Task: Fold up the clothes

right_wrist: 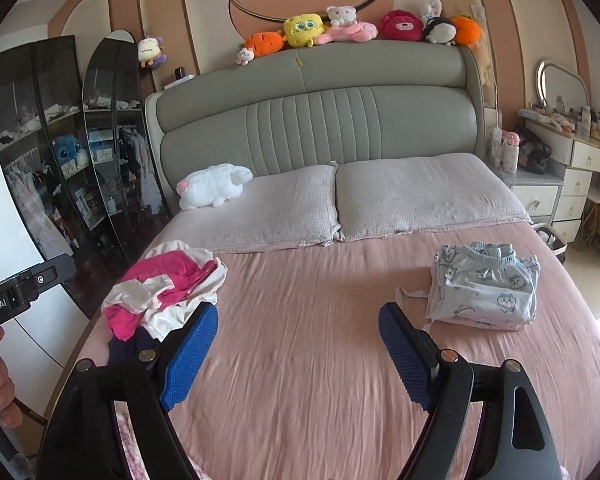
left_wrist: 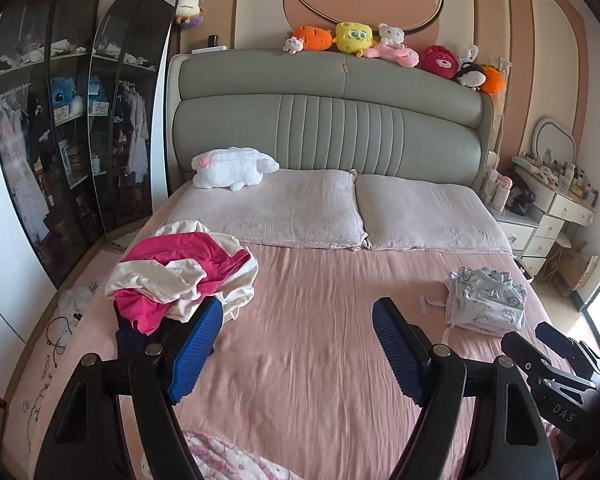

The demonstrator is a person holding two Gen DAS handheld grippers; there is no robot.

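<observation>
A loose heap of pink, cream and dark blue clothes (left_wrist: 180, 276) (right_wrist: 166, 288) lies on the left side of the pink bed sheet (left_wrist: 312, 340) (right_wrist: 308, 360). A folded stack of pale blue printed clothes (left_wrist: 486, 298) (right_wrist: 484, 286) rests on the right side. My left gripper (left_wrist: 298, 344) hangs open over the bare middle of the bed, its left pad just in front of the heap, nothing between the blue pads. My right gripper (right_wrist: 298, 356) is likewise open and empty above the sheet. The right gripper's body (left_wrist: 556, 364) shows at the left wrist view's right edge.
Two pillows (left_wrist: 340, 212) (right_wrist: 340, 204) and a white plush (left_wrist: 232, 166) lie at the grey headboard (right_wrist: 320, 120), with soft toys along its top. A dark glass wardrobe (left_wrist: 60, 140) stands left, a nightstand and dresser (right_wrist: 560, 168) right. A pink patterned fabric (left_wrist: 220, 456) lies at the near edge.
</observation>
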